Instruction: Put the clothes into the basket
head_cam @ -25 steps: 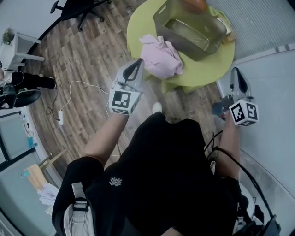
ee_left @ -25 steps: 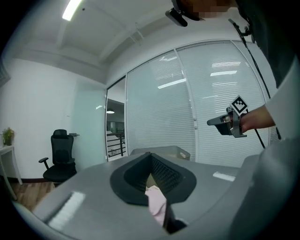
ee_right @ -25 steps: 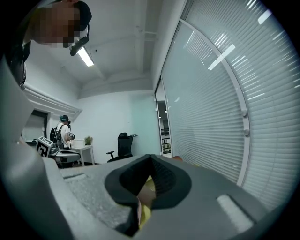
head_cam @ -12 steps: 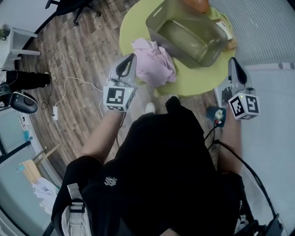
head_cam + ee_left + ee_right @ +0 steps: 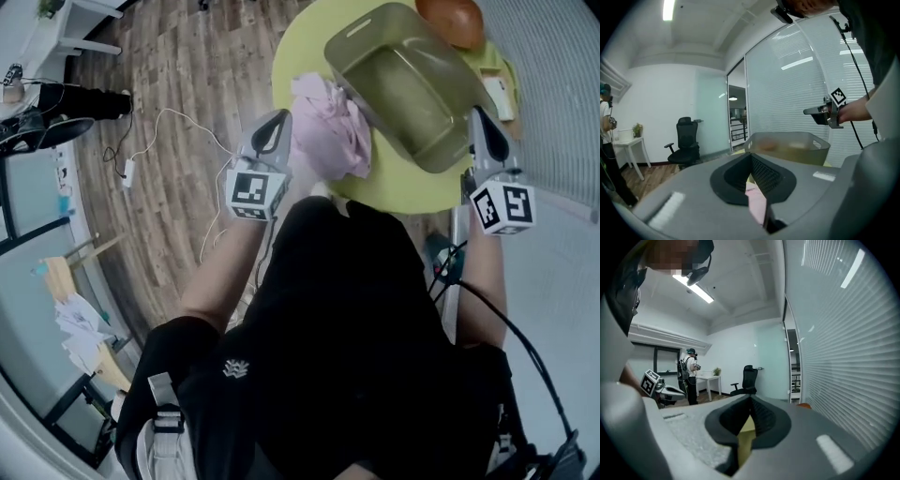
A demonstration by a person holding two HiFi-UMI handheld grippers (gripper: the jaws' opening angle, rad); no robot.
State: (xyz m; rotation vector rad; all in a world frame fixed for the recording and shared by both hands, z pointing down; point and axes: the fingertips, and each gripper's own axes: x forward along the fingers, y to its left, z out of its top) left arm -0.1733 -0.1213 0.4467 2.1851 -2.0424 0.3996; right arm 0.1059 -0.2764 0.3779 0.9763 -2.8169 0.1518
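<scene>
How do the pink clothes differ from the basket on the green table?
The pink clothes are a soft crumpled heap; the basket is a rigid olive box. The clothes lie near the edge of the green table; the basket sits farther in, looking empty. Both rest on it.

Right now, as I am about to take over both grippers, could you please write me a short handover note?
Left gripper: shut, empty, held close to the pink clothes.
Right gripper: shut, empty, at the other side of the basket.
Clothes: one pink heap on the round green table, beside the basket, not in it.
Basket: on the table, empty.
Done: nothing is in the basket yet.
Left: open a gripper, grasp the pink clothes, drop them into the basket.
</scene>
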